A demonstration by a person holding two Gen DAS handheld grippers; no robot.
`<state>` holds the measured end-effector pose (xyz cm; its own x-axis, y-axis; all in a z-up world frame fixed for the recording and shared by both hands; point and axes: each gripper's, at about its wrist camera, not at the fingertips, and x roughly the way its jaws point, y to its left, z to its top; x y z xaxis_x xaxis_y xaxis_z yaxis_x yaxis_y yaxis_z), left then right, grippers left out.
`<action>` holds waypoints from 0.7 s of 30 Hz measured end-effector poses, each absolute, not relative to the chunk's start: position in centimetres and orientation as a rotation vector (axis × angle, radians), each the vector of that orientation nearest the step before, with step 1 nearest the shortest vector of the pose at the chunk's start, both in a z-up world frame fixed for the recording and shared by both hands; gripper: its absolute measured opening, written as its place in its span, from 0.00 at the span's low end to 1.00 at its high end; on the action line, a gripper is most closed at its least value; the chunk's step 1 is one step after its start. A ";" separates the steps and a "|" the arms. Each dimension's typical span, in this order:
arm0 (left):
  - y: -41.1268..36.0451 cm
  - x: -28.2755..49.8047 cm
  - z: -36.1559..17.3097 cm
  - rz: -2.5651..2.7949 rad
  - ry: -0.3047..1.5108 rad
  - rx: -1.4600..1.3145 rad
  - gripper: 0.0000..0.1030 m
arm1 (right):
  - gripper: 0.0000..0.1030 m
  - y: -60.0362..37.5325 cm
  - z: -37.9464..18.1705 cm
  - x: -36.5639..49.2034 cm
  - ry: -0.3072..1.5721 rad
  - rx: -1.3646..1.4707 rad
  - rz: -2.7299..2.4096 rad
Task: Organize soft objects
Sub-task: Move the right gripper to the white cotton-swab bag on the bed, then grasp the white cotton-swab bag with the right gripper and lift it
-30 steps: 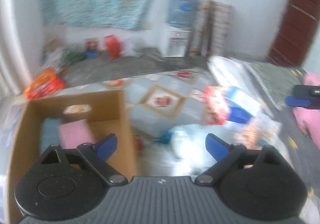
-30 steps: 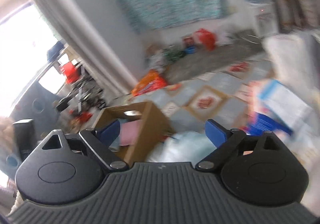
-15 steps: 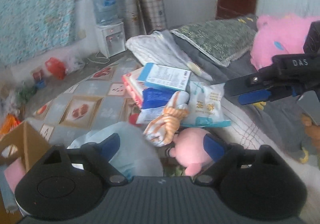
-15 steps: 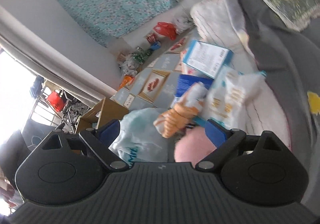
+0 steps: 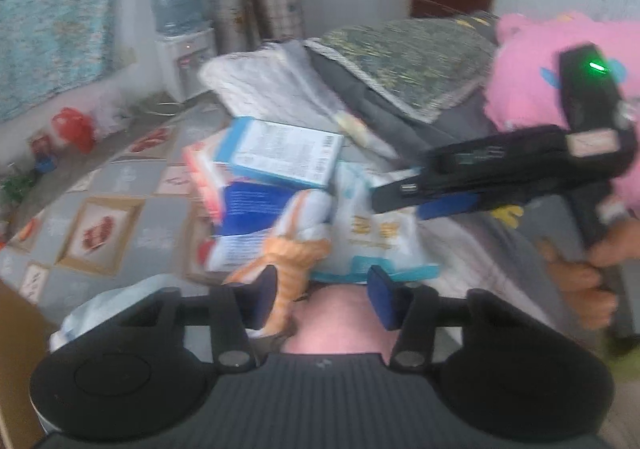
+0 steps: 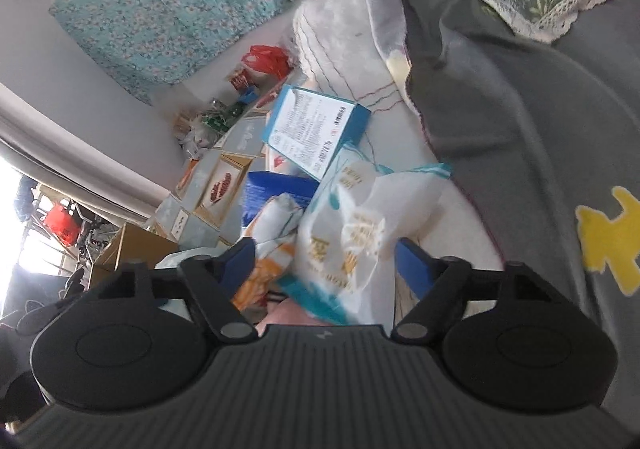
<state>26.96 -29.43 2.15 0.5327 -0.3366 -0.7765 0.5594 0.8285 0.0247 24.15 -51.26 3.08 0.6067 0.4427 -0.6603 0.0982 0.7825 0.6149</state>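
Both claws swung from cardboard box to bed pile. Left claw [image 5: 322, 295] closing around pink plush [image 5: 336, 319], not yet gripping; right claw [image 6: 324, 261] closing around white packet [image 6: 352, 249], pads clear. Risk: orange-striped toy [image 5: 288, 261] beside left pad snagged too.

The right gripper [image 6: 324, 263] was closing around a white snack bag [image 6: 352, 233], which lay just below a blue box [image 6: 316, 129] and beside an orange-striped plush [image 6: 264, 249].

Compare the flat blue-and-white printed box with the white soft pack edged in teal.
The flat blue-and-white printed box is stiff and straight-edged; the white soft pack edged in teal is crumpled and floppy. The box lies on top of the pile, clear of both grippers; the pack sits between the closing jaws of the right gripper. The box carries dense small print; the pack has large gold lettering. Both lie in the same heap.
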 end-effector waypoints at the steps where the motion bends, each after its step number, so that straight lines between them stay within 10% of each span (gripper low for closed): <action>1: -30.0 27.0 1.9 -0.559 0.858 0.298 0.42 | 0.66 -51.4 2.8 24.5 0.918 0.665 0.214; 6: -32.6 27.6 -0.1 -0.619 0.915 0.331 0.39 | 0.54 -51.7 1.0 25.8 0.938 0.688 0.204; 10: -34.2 28.9 -1.7 -0.622 0.954 0.345 0.45 | 0.24 -52.2 0.3 26.0 0.914 0.690 0.217; 21: -36.0 32.9 -3.8 -0.585 1.053 0.323 0.66 | 0.28 -53.2 -0.2 26.4 0.903 0.728 0.247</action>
<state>32.89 -35.96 -3.84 0.3633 -0.2955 -0.8836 0.5941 0.8040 -0.0246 26.41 -53.21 -0.16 0.6111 0.4848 -0.6258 0.0985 0.7378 0.6678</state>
